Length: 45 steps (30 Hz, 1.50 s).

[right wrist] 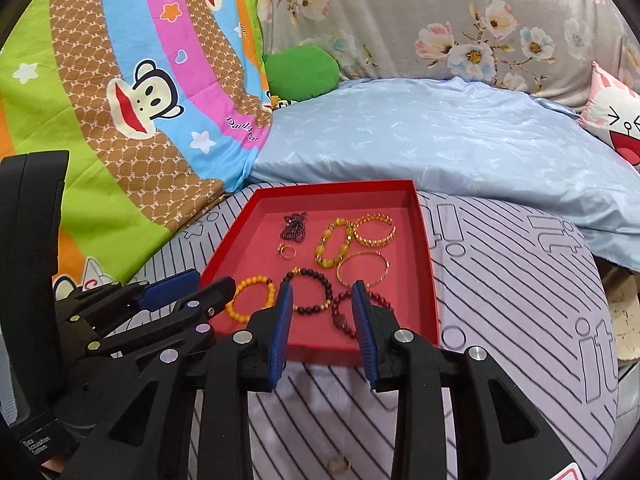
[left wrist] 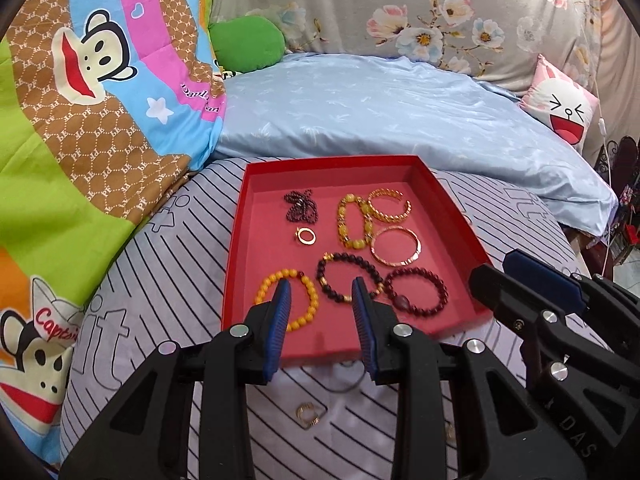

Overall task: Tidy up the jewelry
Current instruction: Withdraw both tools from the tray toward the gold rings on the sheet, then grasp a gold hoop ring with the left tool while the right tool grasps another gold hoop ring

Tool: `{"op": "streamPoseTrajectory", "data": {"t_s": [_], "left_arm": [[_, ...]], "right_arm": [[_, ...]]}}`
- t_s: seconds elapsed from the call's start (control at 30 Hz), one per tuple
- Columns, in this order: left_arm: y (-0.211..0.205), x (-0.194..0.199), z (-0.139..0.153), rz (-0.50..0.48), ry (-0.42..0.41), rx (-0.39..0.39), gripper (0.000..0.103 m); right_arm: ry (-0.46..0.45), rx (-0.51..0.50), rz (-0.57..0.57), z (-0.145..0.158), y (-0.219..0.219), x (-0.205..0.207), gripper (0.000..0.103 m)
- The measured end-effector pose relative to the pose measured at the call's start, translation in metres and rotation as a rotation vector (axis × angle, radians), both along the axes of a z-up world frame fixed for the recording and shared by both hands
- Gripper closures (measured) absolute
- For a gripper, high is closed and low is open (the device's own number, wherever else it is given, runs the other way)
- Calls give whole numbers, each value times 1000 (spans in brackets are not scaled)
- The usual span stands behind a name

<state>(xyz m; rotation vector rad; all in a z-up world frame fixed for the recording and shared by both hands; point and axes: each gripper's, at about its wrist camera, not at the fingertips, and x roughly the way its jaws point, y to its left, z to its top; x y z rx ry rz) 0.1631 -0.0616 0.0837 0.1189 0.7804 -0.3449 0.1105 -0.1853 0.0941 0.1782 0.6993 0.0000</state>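
Bed surface: a grey sheet with dark stripes and large letters is covering the near part, a pale blue quilt is lying behind it, a bright cartoon-monkey blanket is rising on the left, and a flowered cloth is hanging across the back. A green cushion is sitting in the far corner, and a pink-edged pillow with a laughing face is resting at the right. Red tray: it is lying flat on the striped sheet and is holding a dark chain, a small gold ring, a chunky yellow bead bracelet, an open gold cuff, a thin gold bangle, an orange bead bracelet, a dark bead bracelet and a dark red bead bracelet. Loose items: a gold ring and a thin dark loop are lying on the sheet just in front of the tray. Left tongs: they are hovering over the tray's near edge, jaws parted a little and gripping nothing, with the orange and dark bead bracelets showing behind the tips. Right tongs: they are hovering beside the left pair over the same edge, likewise slightly parted and empty, above the dark and dark red bracelets.
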Motion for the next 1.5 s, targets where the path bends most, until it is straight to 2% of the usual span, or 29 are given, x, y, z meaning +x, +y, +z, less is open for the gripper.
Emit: {"op": "streamPoseTrajectory", "data": {"t_s": [0.27,0.63,0.93,1.27,1.43,1.5], "left_arm": [[7,-48,-17,-31,41,10,73],[27,-87,-68,-21,160,20,69],[51,-84,-88,32,191,18,69],[62,-70,-89,71,185,8,68],[61,-67,-89,72,181,6,68],[60,-66,-88,67,179,8,68]], "right_arm": [[40,0,10,-18,12,-52,72],[142,7,24,-62,24,-85,73],[205,0,-3,-89,19,-84,73],[222,-8,-9,-100,17,-71,73],[218,-28,-6,-101,18,-67,77],[216,-43,-5,-101,20,-67,83]]}}
